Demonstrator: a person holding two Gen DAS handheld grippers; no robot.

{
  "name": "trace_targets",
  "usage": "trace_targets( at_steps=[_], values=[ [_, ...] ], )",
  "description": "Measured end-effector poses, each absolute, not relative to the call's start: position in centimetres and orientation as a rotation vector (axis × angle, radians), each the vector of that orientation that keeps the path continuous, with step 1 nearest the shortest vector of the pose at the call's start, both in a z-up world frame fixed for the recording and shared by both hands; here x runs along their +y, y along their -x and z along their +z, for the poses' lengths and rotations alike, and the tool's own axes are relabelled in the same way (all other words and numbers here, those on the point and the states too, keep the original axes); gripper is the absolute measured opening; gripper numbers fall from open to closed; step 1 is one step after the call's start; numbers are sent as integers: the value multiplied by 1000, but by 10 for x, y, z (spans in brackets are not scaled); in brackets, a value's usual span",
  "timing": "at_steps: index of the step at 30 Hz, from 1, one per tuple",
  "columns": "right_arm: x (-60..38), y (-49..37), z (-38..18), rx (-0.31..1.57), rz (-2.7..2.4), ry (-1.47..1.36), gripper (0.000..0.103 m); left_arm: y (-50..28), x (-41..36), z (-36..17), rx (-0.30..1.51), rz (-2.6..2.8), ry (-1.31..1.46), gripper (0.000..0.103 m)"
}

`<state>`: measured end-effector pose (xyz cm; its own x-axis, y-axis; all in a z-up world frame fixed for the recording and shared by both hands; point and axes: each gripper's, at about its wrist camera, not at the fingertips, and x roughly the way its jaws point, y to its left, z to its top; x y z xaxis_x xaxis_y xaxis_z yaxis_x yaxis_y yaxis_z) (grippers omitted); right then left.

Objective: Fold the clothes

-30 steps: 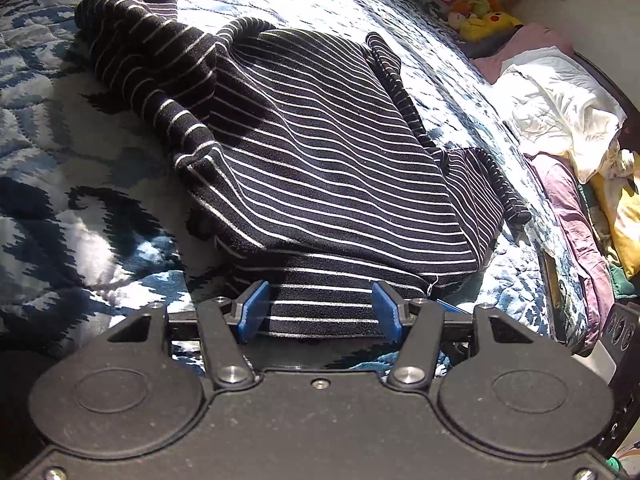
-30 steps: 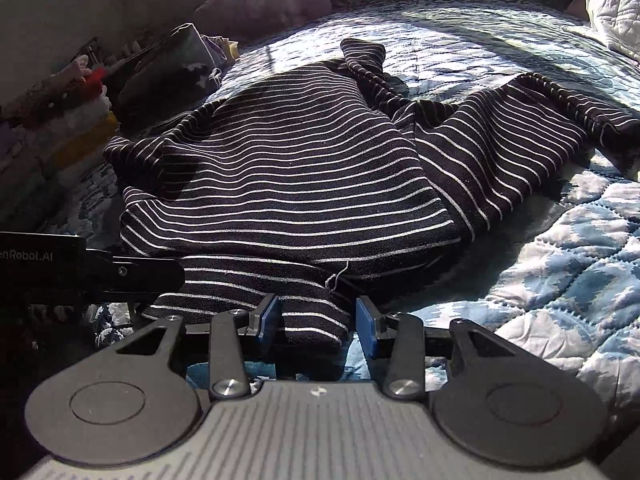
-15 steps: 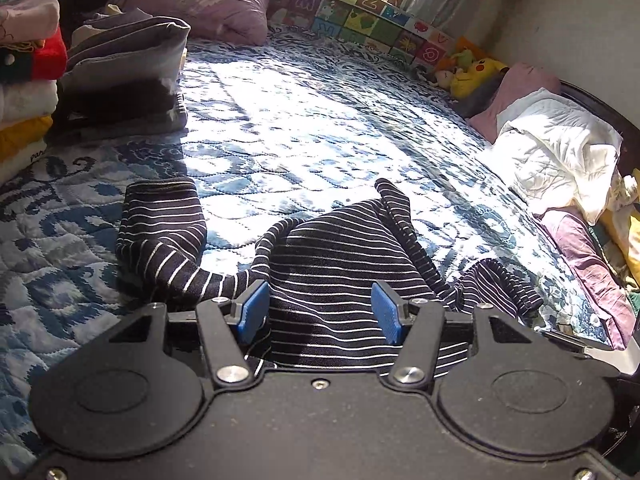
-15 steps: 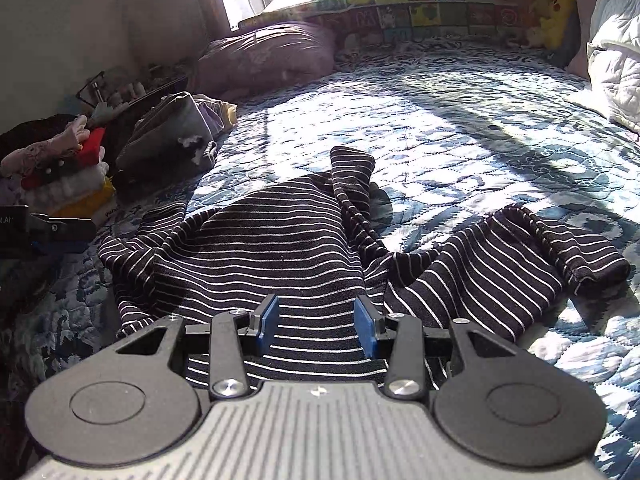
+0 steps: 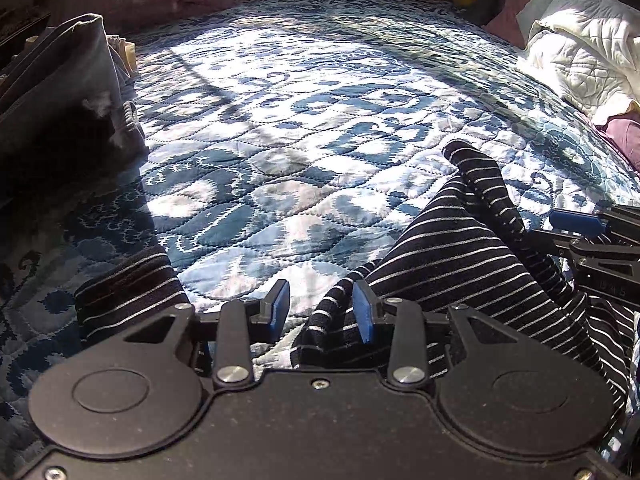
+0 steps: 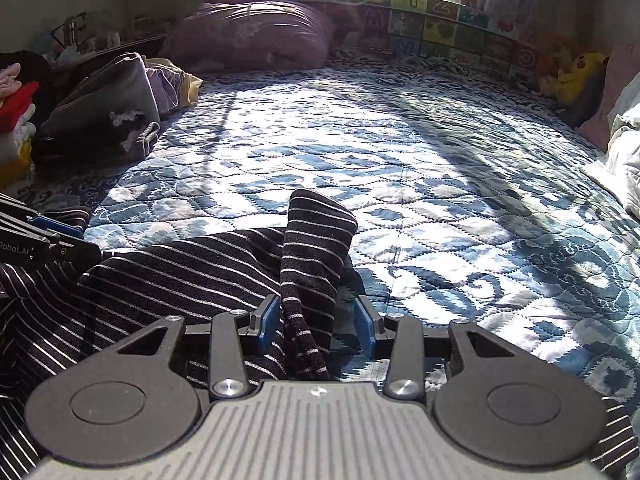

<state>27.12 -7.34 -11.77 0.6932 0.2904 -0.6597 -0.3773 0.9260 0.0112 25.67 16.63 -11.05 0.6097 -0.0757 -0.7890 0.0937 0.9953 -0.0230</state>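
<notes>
Left gripper (image 5: pixel 318 308) parted | right gripper (image 6: pixel 316 320) parted | striped garment (image 6: pixel 200 272) on quilt (image 6: pixel 440 184)

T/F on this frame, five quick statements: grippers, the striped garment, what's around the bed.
1. Both grippers have their jaws apart. True: the left gripper and the right gripper each show a clear gap between the blue pads.
2. The striped garment is black with thin white stripes. True.
3. The garment is folded into a neat square. False: it lies bunched, with one sleeve sticking up in front of the right gripper.
4. The quilt is plain red. False: it is blue and white, patterned.
5. A yellow plush toy sits at the far right of the bed. True.
</notes>
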Motion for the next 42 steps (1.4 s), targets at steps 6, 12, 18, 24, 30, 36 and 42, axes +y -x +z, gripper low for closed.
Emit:
trace_targets(
  at_steps=[6,12,18,24,30,36,42],
  values=[
    [-82,-292,-140,766,370,44,2,-275,154,-129,962,-131,-107,4],
    [-122,-270,-122,692,310,-120,2,-230,199,-82,661,-136,286,3],
    [-138,-273,-137,792,290,-153,2,-222,254,-119,838,62,602,3],
    [-123,-281,-122,763,339,-127,15,-236,249,-100,838,28,467,31],
    [-76,-303,-114,718,418,-11,42,-290,219,-103,907,-128,294,46],
    [-24,-324,-124,696,420,194,46,-329,198,-134,1013,-179,158,43],
    [-20,-343,-132,719,399,214,9,-334,184,-133,1007,-222,92,4]
  ],
)
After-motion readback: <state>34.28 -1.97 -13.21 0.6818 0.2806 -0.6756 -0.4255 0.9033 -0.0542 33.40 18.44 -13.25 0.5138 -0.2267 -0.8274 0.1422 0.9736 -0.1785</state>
